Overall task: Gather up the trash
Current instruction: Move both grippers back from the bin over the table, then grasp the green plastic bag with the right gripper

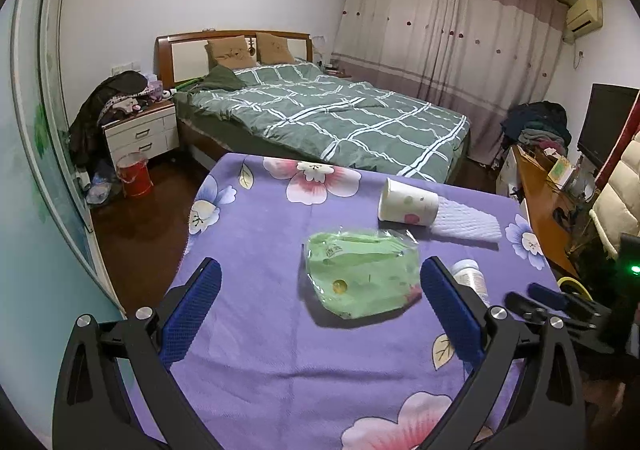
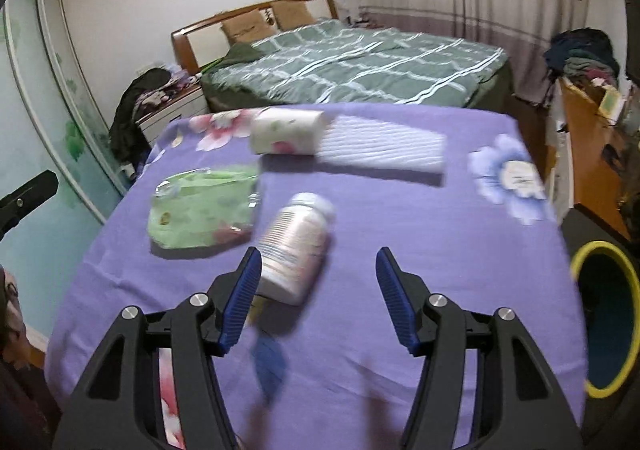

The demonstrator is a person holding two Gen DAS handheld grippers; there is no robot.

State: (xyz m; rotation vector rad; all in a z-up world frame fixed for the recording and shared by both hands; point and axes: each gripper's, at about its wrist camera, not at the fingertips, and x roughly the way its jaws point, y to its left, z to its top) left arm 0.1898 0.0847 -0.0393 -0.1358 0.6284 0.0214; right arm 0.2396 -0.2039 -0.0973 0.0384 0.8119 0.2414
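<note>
On the purple flowered tablecloth (image 1: pixel 260 330) lie a green plastic packet (image 1: pixel 360 278), a tipped paper cup (image 1: pixel 408 202), a white foam net sleeve (image 1: pixel 468 224) and a white pill bottle (image 1: pixel 470 278). My left gripper (image 1: pixel 320 282) is open, its jaws either side of the green packet, just short of it. In the right wrist view my right gripper (image 2: pixel 318 270) is open over the cloth; the pill bottle (image 2: pixel 296 246) lies on its side by the left finger (image 2: pixel 244 290). The packet (image 2: pixel 204 206), cup (image 2: pixel 286 132) and foam sleeve (image 2: pixel 380 148) lie beyond.
A black bin with a yellow rim (image 2: pixel 604 330) stands at the table's right edge. A bed (image 1: pixel 340 114), nightstand (image 1: pixel 140 134) and red bucket (image 1: pixel 134 174) are behind the table. A cluttered wooden desk (image 1: pixel 544 206) is at the right.
</note>
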